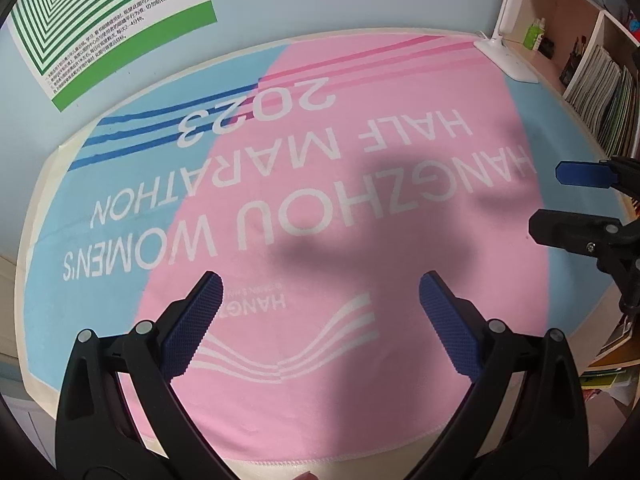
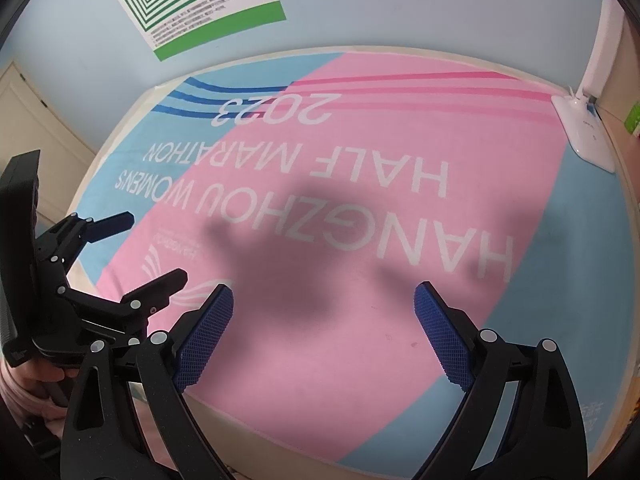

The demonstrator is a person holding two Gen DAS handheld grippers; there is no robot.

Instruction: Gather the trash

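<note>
At the far left a green-striped poster (image 1: 100, 28) is fixed on the blue wall, above the cream border of the towel (image 1: 320, 208). The left gripper (image 1: 320, 320) is held over the pink middle with its fingers spread wide and nothing between them. The right gripper (image 2: 324, 332) is likewise released and empty. No trash is seen on the towel. At the right edge a white lamp base (image 1: 508, 60) is set, with shelves (image 1: 600, 80) behind.

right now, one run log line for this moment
left gripper: jaws open, empty | right gripper: jaws open, empty | both over marathon towel | trash: none in view | desk lamp at far right corner
</note>
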